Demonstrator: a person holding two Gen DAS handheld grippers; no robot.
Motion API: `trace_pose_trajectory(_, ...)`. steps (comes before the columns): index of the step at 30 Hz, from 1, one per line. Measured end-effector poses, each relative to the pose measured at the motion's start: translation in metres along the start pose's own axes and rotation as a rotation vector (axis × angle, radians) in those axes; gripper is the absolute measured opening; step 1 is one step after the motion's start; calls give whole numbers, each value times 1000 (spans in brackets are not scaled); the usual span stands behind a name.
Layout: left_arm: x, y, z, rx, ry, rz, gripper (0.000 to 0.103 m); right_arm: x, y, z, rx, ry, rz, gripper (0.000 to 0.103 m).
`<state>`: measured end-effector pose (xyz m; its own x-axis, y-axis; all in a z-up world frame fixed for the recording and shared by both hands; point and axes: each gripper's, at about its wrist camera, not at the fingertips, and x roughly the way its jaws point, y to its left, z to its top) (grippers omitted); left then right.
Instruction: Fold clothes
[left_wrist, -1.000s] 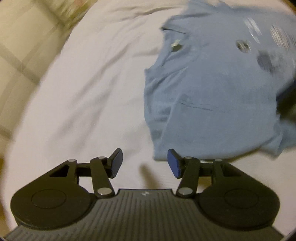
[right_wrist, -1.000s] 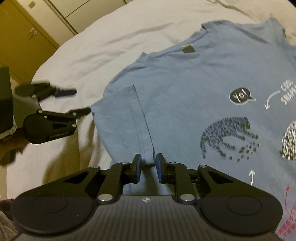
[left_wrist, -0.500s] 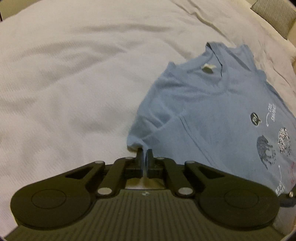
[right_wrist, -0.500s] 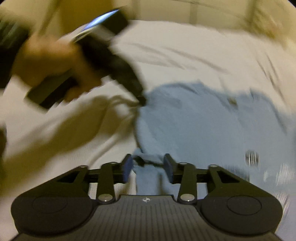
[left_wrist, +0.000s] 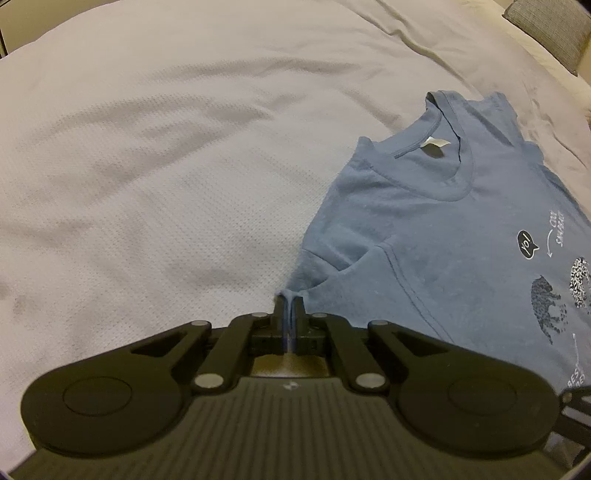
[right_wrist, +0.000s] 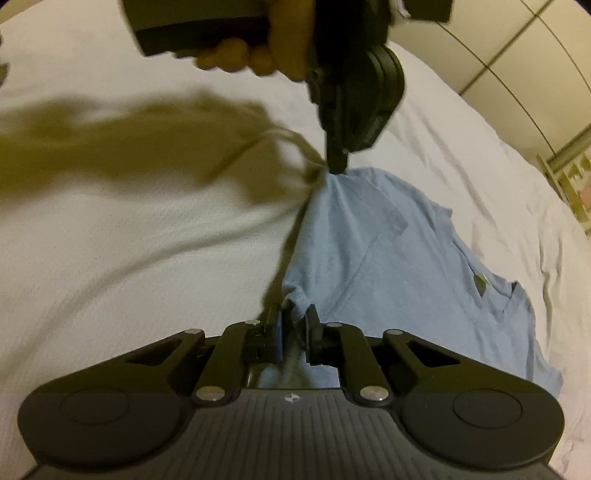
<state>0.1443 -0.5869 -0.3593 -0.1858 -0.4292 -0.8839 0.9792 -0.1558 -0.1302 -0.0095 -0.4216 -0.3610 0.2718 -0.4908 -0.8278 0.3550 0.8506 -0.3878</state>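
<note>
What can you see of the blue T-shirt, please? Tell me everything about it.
The blue T-shirt is soft knit cloth, lying face up on the white bedsheet. It has a ribbed round collar with a pale neck label and printed spotted animals and white words on the chest. One sleeve is folded over the body. The left gripper pinches its edge shut. The right gripper has a bunched bit of cloth between its fingers.

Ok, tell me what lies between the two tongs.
In the right wrist view, only the blue T-shirt's side edge spans from the right tongs to the left tongs.
</note>
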Motion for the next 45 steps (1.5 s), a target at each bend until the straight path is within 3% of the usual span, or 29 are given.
trace_pose_trajectory(3,0,2,-1,-8,2,0,0,-4,8,-6,-40,10,18,12)
trace_pose_trajectory(13,-34,-3,-19,11,-30,56,1,-36,-2,-23,110,62,78,15)
trace_pose_trajectory(24,-77,-89,-83,99,-42,9,2,-100,-25,-66,367,142,72,18)
trace_pose_trajectory(29,-88,-132,-95,86,-44,31,2,-123,-66,-102,479,153,12,18)
trace_pose_trajectory(34,-100,-183,-88,39,-80,80,10,-133,-123,-153,552,145,-6,30)
trace_pose_trajectory(40,-91,-278,-64,47,-110,181,22,-146,-204,-221,605,126,-4,30)
trace_pose_trajectory(45,-74,-365,-34,60,-131,184,34,-158,-272,-277,643,108,1,38)
